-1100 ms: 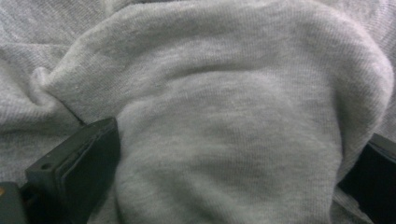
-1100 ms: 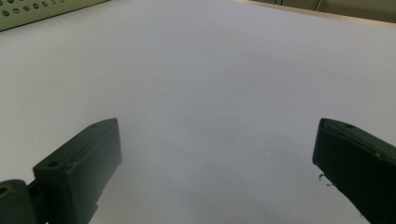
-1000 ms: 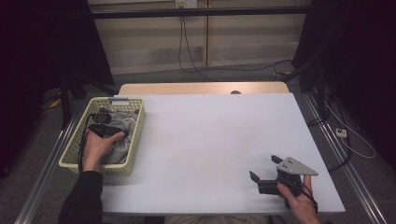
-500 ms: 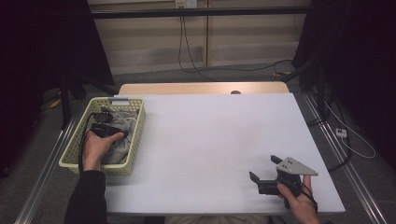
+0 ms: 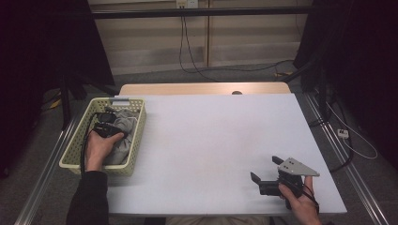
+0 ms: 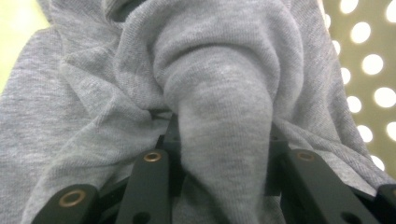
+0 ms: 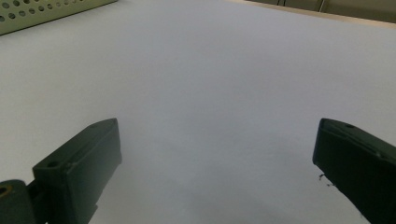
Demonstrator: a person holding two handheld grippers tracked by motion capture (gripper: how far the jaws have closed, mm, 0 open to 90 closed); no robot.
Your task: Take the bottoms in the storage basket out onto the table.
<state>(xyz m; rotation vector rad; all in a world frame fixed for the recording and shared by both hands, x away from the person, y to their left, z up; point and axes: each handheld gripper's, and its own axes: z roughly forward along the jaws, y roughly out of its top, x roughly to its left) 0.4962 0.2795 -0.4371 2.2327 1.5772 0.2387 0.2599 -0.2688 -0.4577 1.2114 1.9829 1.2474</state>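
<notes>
Where fingers (image 6: 154, 186) pinch: grey cloth (image 6: 219, 116)

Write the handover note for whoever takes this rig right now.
Left hand-held gripper: down in the basket; its jaws have just been closing and now pinch a fold of the grey cloth.
Right hand-held gripper: open, holding nothing, resting on the white table at its near right.
Done: cloth gripped.
Left: the cloth is not yet lifted out of the basket.

Right gripper (image 7: 217, 163) seen with black jaws spread wide above bare white table (image 7: 224, 70); perforated basket (image 7: 42, 11) edge glimpsed top left.
</notes>
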